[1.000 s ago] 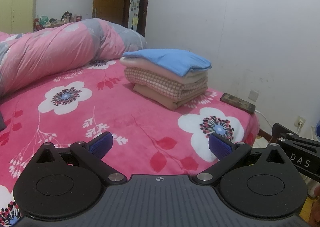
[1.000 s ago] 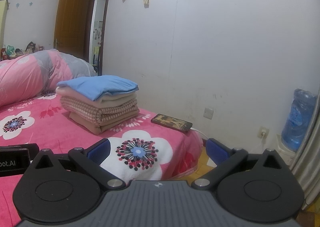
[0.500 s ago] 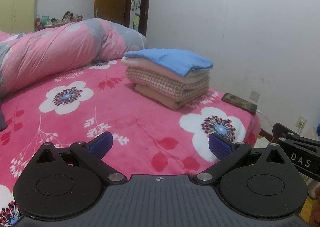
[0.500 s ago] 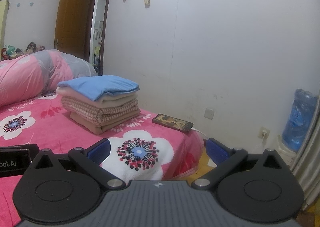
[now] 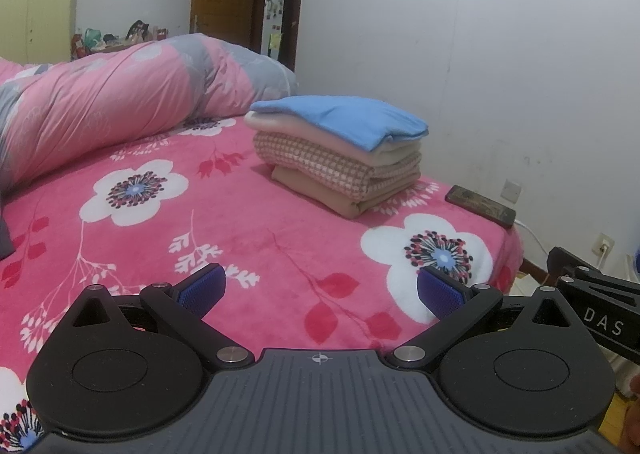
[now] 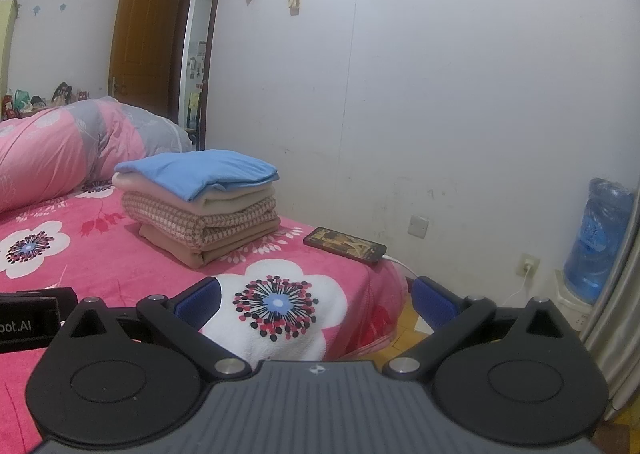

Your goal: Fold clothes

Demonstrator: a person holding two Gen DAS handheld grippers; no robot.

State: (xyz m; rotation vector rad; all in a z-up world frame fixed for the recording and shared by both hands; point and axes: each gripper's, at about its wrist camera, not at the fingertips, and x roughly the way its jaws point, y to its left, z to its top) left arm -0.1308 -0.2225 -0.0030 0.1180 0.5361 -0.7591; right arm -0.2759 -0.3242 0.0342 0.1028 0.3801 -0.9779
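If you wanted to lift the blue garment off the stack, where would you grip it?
Probably its rounded folded edge overhanging the stack, approached from the phone side: that lip is raised and free, so a finger could likely slip under.

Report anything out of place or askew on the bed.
The phone lies at the bed's far corner by the wall, charging cable trailing off the edge. The folded stack looks tidy, blue garment on top.

Neat stack of four folded clothes on the pink floral bedspread
Blue cotton top, cream, pink checked, tan at bottom
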